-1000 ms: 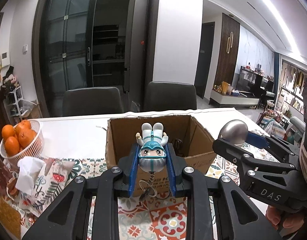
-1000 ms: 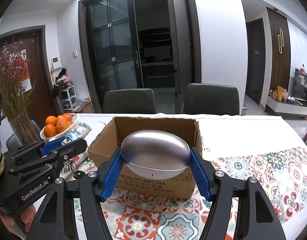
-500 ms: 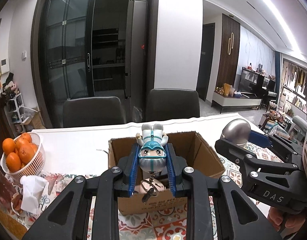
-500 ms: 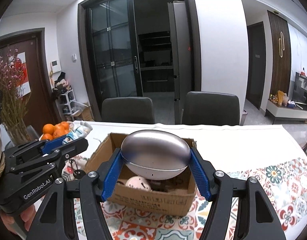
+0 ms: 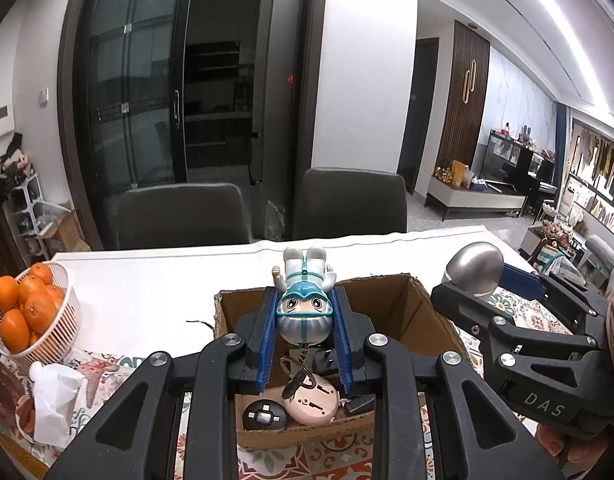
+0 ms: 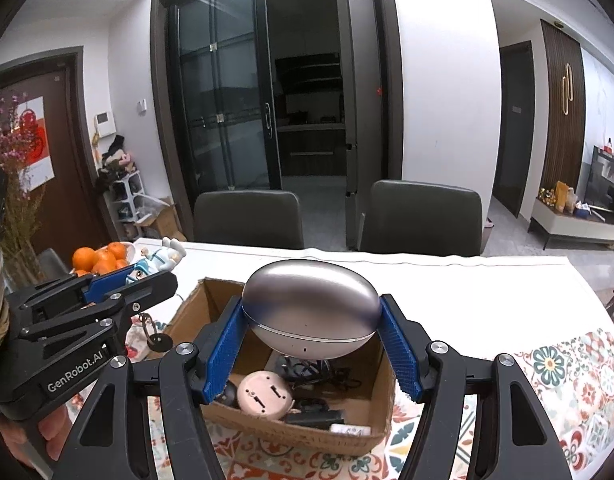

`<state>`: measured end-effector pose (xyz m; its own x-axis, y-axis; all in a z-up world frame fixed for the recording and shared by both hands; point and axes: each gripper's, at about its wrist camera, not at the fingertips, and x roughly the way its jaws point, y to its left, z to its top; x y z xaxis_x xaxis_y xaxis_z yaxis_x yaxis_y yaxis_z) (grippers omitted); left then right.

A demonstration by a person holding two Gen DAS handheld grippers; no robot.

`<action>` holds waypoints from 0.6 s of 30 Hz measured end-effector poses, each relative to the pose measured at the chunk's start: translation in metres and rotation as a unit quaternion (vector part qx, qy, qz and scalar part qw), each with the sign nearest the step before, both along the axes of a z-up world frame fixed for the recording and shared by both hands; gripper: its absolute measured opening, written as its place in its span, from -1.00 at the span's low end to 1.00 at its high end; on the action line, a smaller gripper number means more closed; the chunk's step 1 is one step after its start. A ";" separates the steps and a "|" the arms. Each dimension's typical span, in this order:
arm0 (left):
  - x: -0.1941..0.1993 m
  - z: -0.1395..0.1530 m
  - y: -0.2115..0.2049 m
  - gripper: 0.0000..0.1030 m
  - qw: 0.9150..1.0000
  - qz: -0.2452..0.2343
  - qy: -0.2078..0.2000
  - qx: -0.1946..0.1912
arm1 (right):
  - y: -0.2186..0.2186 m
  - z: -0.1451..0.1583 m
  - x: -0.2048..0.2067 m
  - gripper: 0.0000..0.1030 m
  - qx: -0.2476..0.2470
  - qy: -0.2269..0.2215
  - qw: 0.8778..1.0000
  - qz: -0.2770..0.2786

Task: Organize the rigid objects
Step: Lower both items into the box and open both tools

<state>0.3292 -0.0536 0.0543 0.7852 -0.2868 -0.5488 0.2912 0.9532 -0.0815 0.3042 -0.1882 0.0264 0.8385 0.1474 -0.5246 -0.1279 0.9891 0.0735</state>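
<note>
My left gripper [image 5: 305, 322] is shut on a small white-and-teal figurine keychain [image 5: 305, 304], held head toward me above the open cardboard box [image 5: 427, 312]; its key ring dangles into the box. My right gripper [image 6: 311, 324] is shut on a silver egg-shaped case [image 6: 311, 312], also above the box [image 6: 195, 312]. The box holds a pink round device [image 5: 313, 400], a black round item [image 5: 265, 416], cables and small black parts. The right gripper shows in the left wrist view [image 5: 473, 276], and the left gripper in the right wrist view [image 6: 143, 276].
A white basket of oranges [image 5: 31, 316] stands at the table's left, with a white tissue [image 5: 51, 400] near it. A patterned cloth [image 6: 567, 376] covers the near table; the far part is white. Two dark chairs [image 5: 351, 204] stand behind. Dried flowers [image 6: 15, 184] stand at far left.
Both grippers have risen and tilted down over the box, each still holding its object. The box's inside and its contents now show.
</note>
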 end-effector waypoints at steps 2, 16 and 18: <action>0.006 -0.005 0.000 -0.49 1.000 0.002 0.007 0.003 | 0.000 -0.005 0.007 0.29 0.003 0.010 1.000 0.002; 0.032 -0.040 -0.010 -0.49 0.998 0.005 0.055 0.036 | -0.005 -0.040 0.041 0.29 -0.010 0.070 0.998 0.001; 0.033 -0.045 -0.012 -0.49 0.997 0.004 0.063 0.040 | -0.006 -0.047 0.043 0.29 -0.013 0.078 0.997 0.002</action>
